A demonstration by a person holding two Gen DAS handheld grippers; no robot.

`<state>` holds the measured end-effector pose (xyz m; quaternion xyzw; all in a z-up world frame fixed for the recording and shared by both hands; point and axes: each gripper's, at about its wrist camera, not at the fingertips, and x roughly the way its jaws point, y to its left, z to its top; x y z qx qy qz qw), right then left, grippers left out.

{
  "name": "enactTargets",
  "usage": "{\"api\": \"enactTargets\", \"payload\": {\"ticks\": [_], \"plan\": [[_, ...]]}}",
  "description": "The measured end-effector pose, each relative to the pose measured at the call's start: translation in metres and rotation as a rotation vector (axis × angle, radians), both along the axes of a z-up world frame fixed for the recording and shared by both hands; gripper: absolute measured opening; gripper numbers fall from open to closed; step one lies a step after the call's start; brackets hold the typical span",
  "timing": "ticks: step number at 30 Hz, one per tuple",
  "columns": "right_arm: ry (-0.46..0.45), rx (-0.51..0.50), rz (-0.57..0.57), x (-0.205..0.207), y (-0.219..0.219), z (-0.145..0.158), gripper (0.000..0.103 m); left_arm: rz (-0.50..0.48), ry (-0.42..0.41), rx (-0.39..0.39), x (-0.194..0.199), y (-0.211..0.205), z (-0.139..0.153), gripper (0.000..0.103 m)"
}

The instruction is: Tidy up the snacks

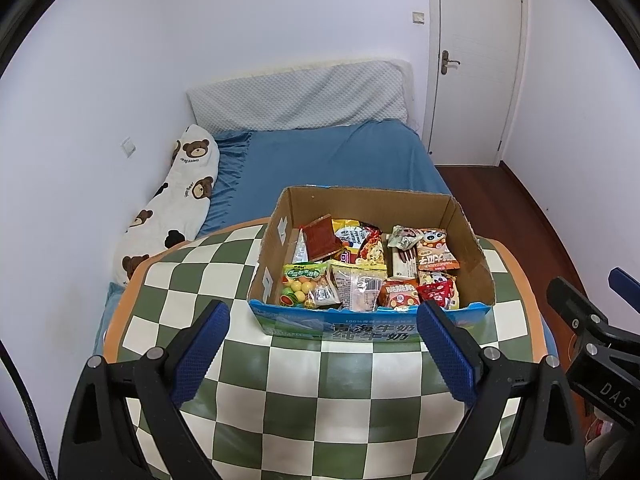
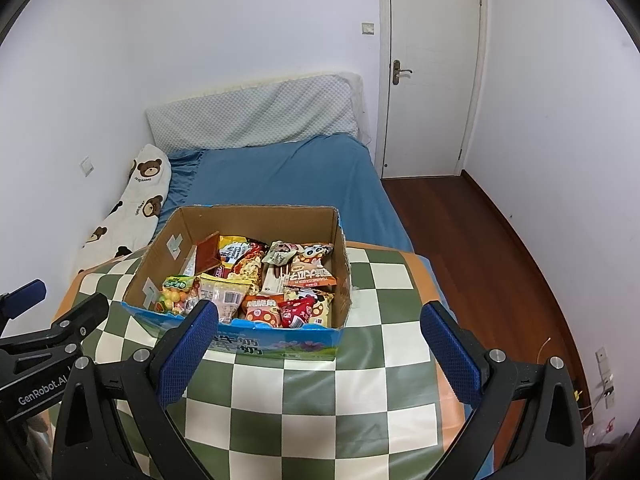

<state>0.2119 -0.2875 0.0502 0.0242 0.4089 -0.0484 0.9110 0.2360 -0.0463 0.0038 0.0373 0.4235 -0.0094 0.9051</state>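
Note:
An open cardboard box (image 1: 474, 264) with a blue printed front stands on a green-and-white checkered table (image 1: 320, 400). It holds several snack packets, among them a green candy bag (image 1: 304, 280), a brown packet (image 1: 320, 238) and an orange panda packet (image 1: 436, 254). My left gripper (image 1: 324, 344) is open and empty, just short of the box's front wall. In the right wrist view the box (image 2: 338, 236) sits ahead and left. My right gripper (image 2: 320, 344) is open and empty near its front right corner.
A bed with a blue sheet (image 1: 328, 160) lies behind the table, with a grey pillow (image 1: 300, 96) and a bear-print bolster (image 1: 176, 200) along the left wall. A white door (image 2: 432, 68) and wooden floor (image 2: 480, 240) are to the right.

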Motion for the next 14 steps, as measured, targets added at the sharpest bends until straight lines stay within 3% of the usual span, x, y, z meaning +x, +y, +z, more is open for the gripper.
{"api": "enactTargets", "payload": {"ticks": [14], "plan": [[0.007, 0.002, 0.000, 0.0018, -0.0045, -0.0025, 0.103, -0.002, 0.000, 0.000, 0.0006, 0.0005, -0.0012, 0.096]]}}
